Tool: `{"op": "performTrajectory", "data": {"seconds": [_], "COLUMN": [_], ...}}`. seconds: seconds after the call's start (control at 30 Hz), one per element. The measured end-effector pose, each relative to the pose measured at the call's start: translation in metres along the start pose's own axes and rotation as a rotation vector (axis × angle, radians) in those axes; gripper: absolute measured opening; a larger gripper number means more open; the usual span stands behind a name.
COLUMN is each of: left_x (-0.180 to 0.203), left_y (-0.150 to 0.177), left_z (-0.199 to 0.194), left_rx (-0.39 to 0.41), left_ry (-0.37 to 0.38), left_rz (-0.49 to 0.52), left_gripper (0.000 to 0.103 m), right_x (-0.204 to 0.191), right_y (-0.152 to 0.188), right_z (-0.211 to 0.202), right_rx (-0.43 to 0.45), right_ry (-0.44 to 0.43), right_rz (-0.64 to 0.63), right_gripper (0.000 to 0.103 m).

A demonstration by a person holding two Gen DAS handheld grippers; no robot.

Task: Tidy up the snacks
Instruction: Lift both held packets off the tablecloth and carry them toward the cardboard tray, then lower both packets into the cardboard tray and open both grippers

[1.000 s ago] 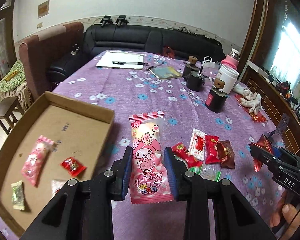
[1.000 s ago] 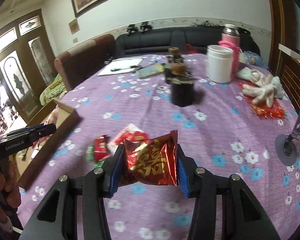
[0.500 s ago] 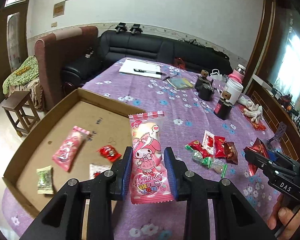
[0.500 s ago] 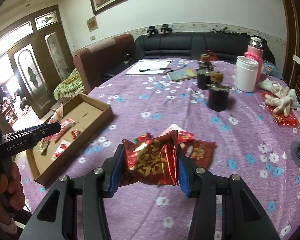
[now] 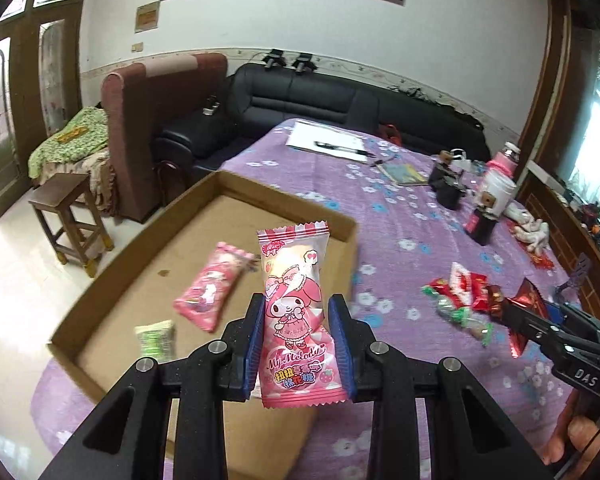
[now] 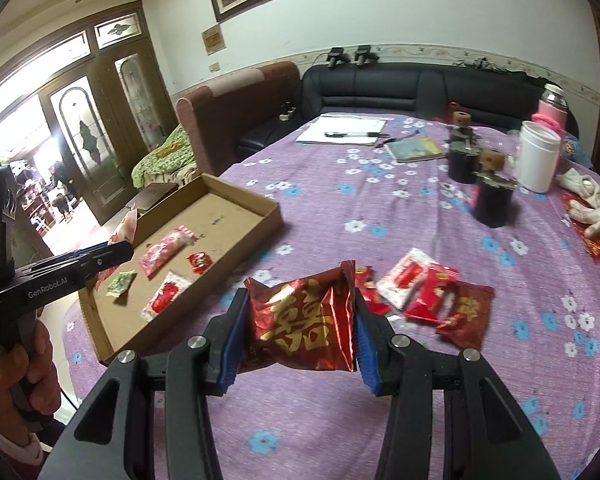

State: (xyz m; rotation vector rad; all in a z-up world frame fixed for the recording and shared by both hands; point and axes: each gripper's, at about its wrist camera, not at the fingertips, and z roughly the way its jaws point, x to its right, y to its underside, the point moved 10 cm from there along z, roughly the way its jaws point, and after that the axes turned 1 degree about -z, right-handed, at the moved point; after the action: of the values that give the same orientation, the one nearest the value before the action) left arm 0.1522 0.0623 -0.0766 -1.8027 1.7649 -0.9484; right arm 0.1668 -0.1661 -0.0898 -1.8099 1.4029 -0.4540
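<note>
Cardboard tray [image 5: 342, 226] sits at the near-left edge of the surface [image 6: 380, 208], its low walls open at the top; we see bare purple cloth between the tray's right wall and the loose snack pile [image 6: 424, 294]. Left hand-held gripper [image 5: 296, 338] is clamped on an upright pink My Melody packet [image 5: 294, 312], held above the tray's near-right part. Right hand-held gripper [image 6: 298, 330] is clamped on a red foil packet [image 6: 302, 320] with a gold character, held above the cloth just right of the tray.

In the tray we count five snacks from the right wrist view: one long pink packet [image 6: 162, 250], one green sweet [image 6: 120, 285], one small red sweet [image 6: 199, 261], one white-and-red packet [image 6: 166, 295], and a further white wrapper just below it, too blurred to name. The loose pile holds roughly four or five red and white packets, overlapping, so we cannot count exactly.

Farther back, well apart from the tray: two dark jars [image 6: 492, 196] with cork tops, a white canister [image 6: 538, 160], a pink flask [image 6: 552, 110], a notepad with pen [image 6: 342, 130], a booklet [image 6: 414, 149]. A wooden stool [image 5: 70, 220] stands on the floor beside the surface's left edge.
</note>
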Motion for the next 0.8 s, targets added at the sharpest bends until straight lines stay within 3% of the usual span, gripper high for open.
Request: {"op": "performTrajectory", "data": {"seconds": [0.4,0.8], "left_x": [-0.07,-0.093], "left_y": [0.002,0.012], "left_z": [-0.001,-0.004], "left_rx": [0.009,-0.014], "left_ry": [-0.077,-0.07], "left_rz": [-0.062,-0.032], "left_gripper": [0.033,0.033], "right_x": [-0.058,-0.154], "right_y": [0.0,-0.003], "right_z": [0.027,0.063], "right_rx": [-0.033,-0.075], "right_ry": [-0.069,-0.215], "right_rz": [-0.072,-0.17], "right_gripper": [0.047,0.047]}}
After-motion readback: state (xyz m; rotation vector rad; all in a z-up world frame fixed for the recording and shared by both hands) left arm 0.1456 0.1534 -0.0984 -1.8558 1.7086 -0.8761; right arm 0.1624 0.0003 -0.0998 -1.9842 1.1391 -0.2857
